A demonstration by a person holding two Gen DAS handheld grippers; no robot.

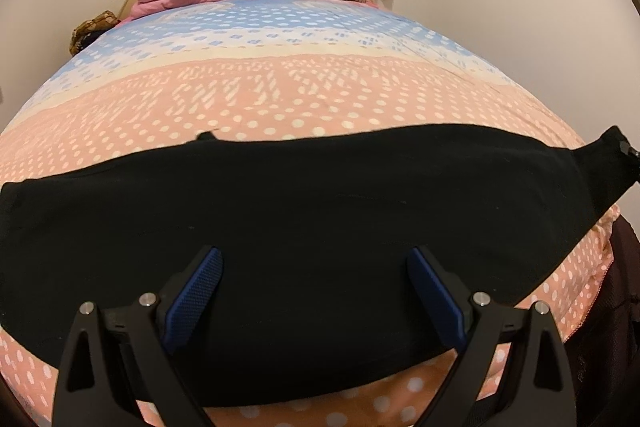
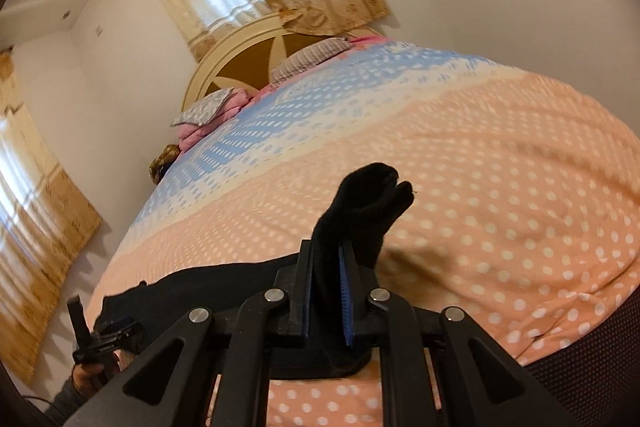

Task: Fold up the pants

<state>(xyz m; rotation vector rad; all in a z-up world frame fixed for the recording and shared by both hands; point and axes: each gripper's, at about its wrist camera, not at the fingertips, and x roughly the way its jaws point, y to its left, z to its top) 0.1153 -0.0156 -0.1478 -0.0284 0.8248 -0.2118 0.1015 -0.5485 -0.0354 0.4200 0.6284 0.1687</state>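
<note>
Pants [image 1: 300, 227], black and plain, lie spread in a broad band across the near end of your polka-dot bedspread [image 1: 280, 99]. Your left wrist view shows their whole width, with your left gripper [image 1: 316, 291] hanging over them, jaws wide apart and gripping nothing. Only your right wrist view shows the lifted end: your right gripper [image 2: 329, 287] is clamped on a bunched fold of the fabric, which rises clear of the bed past the pads.
</note>
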